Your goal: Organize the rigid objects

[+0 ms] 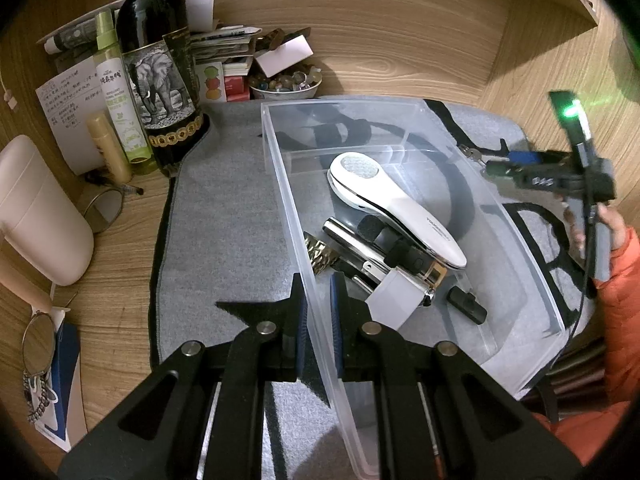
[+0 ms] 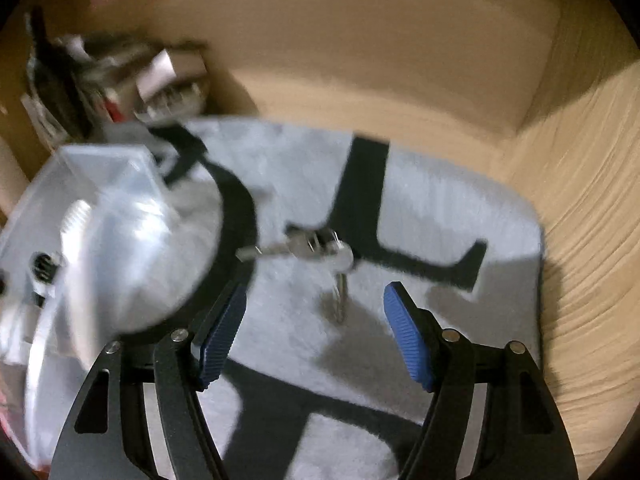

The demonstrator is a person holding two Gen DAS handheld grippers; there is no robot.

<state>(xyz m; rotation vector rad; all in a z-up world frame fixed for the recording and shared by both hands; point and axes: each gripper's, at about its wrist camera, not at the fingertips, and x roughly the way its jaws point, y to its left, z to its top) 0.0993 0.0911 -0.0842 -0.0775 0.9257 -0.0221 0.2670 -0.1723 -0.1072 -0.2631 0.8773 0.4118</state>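
The keys lie just ahead of the released right gripper, while the left gripper grasps the box wall.

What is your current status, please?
Left gripper shut on clear bin wall. Right gripper open, above keys on mat. Nothing blocking.
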